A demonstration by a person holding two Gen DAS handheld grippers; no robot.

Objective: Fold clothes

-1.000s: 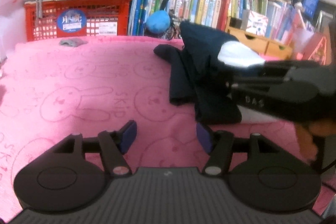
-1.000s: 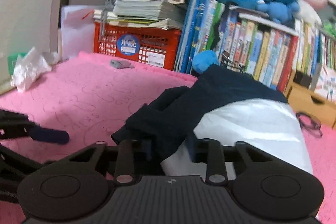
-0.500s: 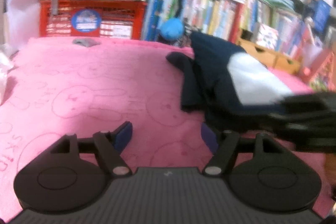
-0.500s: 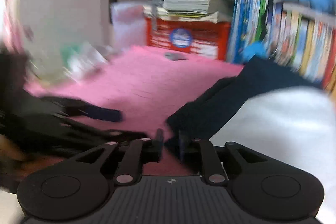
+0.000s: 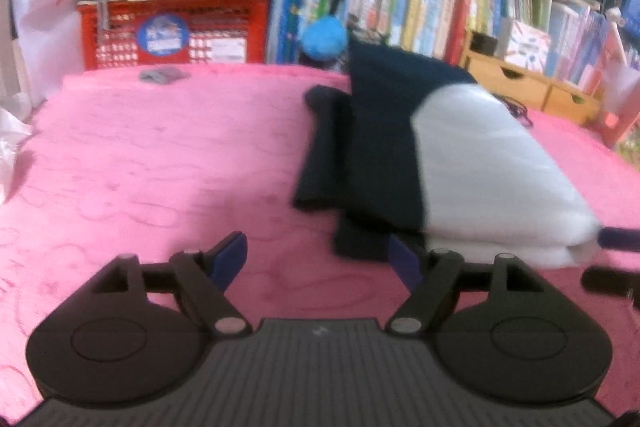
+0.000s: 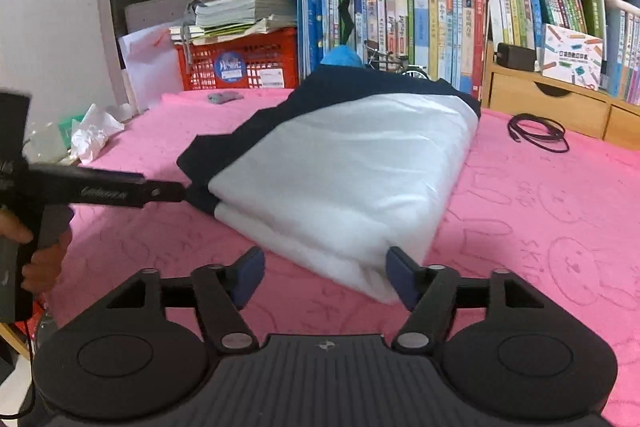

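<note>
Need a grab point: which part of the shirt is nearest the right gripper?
The white part; its folded corner lies between the open right gripper fingers, the navy part farther back.

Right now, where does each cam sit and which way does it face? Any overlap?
Left wrist: on the left gripper, low over the pink blanket, facing the bookshelf; own open jaws show, garment ahead-right.
Right wrist: on the right gripper, facing the same shelf; own open jaws at the garment's white near edge, the left gripper and the hand holding it at frame left.
Shared: garment, blanket, red crate, books, blue plush.
</note>
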